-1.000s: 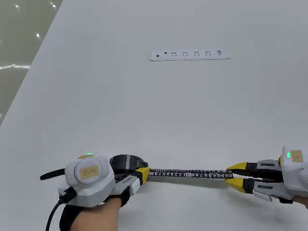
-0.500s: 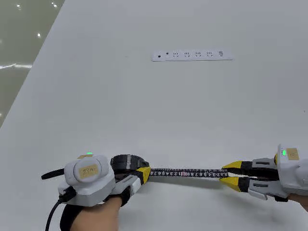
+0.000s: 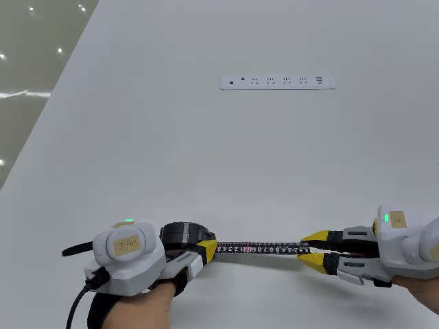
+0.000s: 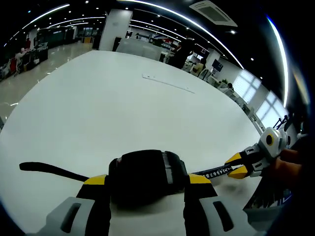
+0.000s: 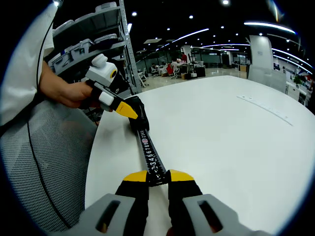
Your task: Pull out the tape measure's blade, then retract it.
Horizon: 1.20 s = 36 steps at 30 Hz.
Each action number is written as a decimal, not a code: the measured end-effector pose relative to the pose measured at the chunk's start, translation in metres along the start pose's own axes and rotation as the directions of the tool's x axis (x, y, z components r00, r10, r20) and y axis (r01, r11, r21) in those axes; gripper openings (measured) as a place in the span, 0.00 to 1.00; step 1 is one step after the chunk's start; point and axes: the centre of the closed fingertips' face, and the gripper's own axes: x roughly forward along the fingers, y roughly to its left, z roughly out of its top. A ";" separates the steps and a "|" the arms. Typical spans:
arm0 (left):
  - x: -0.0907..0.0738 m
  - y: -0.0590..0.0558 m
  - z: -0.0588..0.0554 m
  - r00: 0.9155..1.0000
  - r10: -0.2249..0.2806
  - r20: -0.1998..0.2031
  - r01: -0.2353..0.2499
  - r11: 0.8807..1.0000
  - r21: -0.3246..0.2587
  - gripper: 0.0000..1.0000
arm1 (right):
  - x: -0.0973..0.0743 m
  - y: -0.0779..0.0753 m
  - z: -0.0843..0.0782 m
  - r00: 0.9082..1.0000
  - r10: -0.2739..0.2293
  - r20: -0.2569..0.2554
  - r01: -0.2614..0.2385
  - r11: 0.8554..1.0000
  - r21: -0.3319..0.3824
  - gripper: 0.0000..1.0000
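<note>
Your left gripper (image 4: pixel 147 183) is clamped on the rounded black tape measure case (image 3: pixel 182 233), with one yellow-tipped jaw on each side. From the case, the dark numbered blade (image 3: pixel 260 248) runs straight over the smooth white table (image 3: pixel 206 157) to your right gripper (image 3: pixel 312 250), whose yellow tips pinch its far end. You hold both grippers low, pointing at each other. A flat white power strip (image 3: pixel 278 82) lies well beyond the case.

Matt table (image 3: pixel 206 157), plastic tape measure (image 3: pixel 184 234)
</note>
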 end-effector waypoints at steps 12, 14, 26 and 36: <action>-0.001 0.000 0.000 1.000 -0.007 0.001 0.007 1.000 -0.013 0.56 | 0.023 0.008 0.012 0.999 0.026 0.022 -0.026 1.000 0.000 0.12; -0.001 0.000 0.001 1.000 -0.007 0.001 0.007 1.000 -0.014 0.56 | 0.026 0.009 0.012 0.999 0.029 0.021 -0.029 1.000 -0.001 0.12; -0.001 0.001 0.001 1.000 -0.010 0.006 0.010 0.999 -0.030 0.57 | 0.042 0.012 0.020 0.998 0.042 0.037 -0.042 0.999 0.001 0.12; -0.001 0.002 0.001 1.000 -0.014 0.008 0.014 0.999 -0.036 0.57 | 0.059 0.018 0.026 0.997 0.054 0.052 -0.055 0.998 0.011 0.11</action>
